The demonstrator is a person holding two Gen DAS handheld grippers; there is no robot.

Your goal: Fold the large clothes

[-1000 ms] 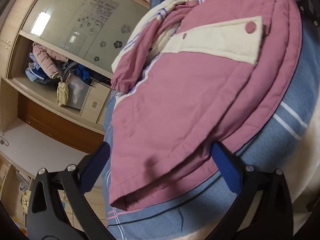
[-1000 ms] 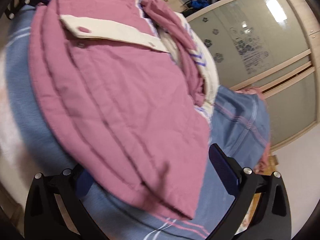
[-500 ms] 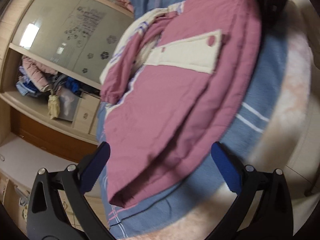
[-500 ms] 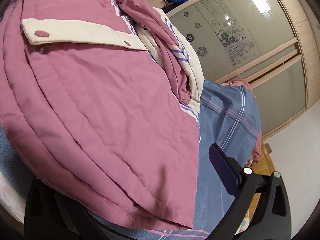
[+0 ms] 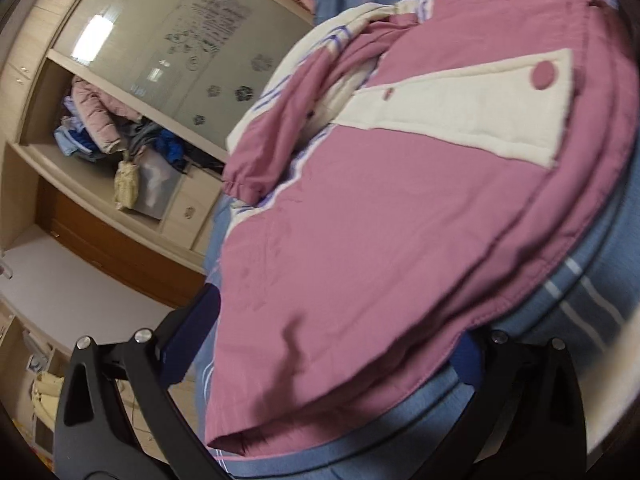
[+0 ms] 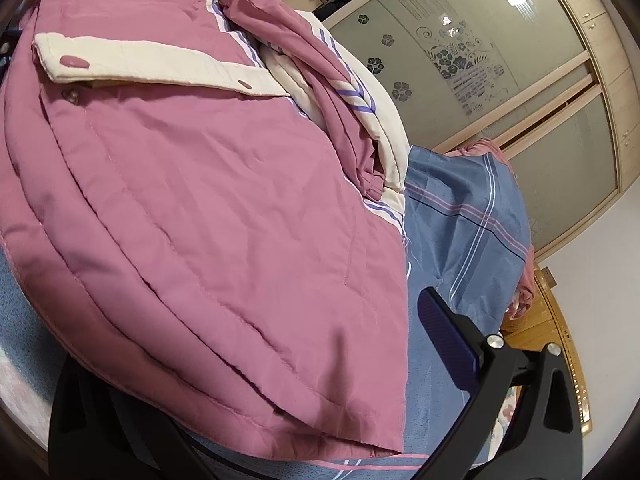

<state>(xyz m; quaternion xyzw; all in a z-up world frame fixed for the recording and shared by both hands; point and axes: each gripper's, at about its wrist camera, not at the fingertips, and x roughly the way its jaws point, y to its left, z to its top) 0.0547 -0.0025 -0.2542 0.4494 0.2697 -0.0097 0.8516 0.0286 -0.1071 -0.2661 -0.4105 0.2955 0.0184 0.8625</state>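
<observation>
Frosted wardrobe doors point(image 6: 500, 92) stand beyond the blue striped bedsheet point(image 6: 460, 240), where your folded pink jacket point(image 5: 380, 240) lies with its cream placket point(image 5: 460, 112) on top. Your left gripper point(image 5: 328, 344) is spread wide at the jacket's near hem. Your right gripper point(image 6: 256, 360) also gapes, its left finger hidden under the fabric.

jacket point(image 5: 380, 240): pink, with a cream strip and thin purple lines | button point(image 5: 543, 75): pink | sheet point(image 6: 468, 216): blue, with white, pink and dark lines | wardrobe doors point(image 6: 480, 60): grey-green, with dark flowers | fingers point(image 6: 448, 340): dark blue
</observation>
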